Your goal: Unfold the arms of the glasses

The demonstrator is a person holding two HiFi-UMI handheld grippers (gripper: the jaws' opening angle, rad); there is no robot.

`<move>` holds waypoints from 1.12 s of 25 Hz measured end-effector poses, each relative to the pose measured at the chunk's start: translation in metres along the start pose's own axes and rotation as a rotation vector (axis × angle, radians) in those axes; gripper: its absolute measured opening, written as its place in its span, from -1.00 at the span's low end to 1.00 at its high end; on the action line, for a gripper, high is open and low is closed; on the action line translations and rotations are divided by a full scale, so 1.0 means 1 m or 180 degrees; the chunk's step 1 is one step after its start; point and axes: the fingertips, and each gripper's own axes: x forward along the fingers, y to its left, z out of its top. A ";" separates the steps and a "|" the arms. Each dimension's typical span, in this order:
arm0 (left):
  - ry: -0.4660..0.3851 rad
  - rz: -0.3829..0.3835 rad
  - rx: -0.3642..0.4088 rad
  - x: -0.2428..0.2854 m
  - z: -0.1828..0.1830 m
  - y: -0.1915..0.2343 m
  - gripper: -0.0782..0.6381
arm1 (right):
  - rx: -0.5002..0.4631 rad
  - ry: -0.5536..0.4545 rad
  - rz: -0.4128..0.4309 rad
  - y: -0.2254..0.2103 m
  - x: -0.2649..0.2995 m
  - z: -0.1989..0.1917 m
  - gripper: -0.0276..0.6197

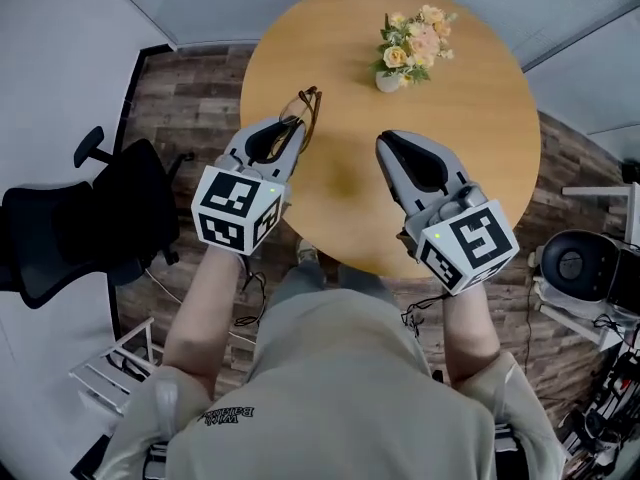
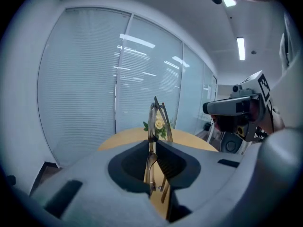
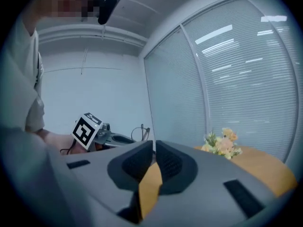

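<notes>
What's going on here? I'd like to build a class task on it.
A person holds a gripper in each hand above a round wooden table. The left gripper is clamped on a pair of glasses, arms apparently not yet unfolded. The right gripper is beside it, jaws together and empty. A vase of flowers stands on the table's far side.

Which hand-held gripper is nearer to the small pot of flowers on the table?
The right. The right hand-held gripper points toward the flowers from directly in front; the left hand-held gripper, holding the glasses, is farther off to their left.
</notes>
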 end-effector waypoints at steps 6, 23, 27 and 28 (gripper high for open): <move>-0.0467 0.0077 -0.0148 -0.040 0.050 -0.006 -0.62 | -0.0150 -0.0267 -0.0023 0.011 -0.019 0.044 -0.79; -0.1163 0.0169 -0.0415 -0.127 0.102 -0.021 -0.62 | -0.0594 -0.0461 0.0088 0.057 -0.046 0.080 -0.79; -0.1142 0.0198 -0.0393 -0.133 0.100 -0.020 -0.62 | -0.0586 -0.0395 0.0166 0.064 -0.039 0.072 -0.79; -0.1128 0.0202 -0.0379 -0.133 0.098 -0.020 -0.62 | -0.0582 -0.0379 0.0188 0.067 -0.038 0.070 -0.79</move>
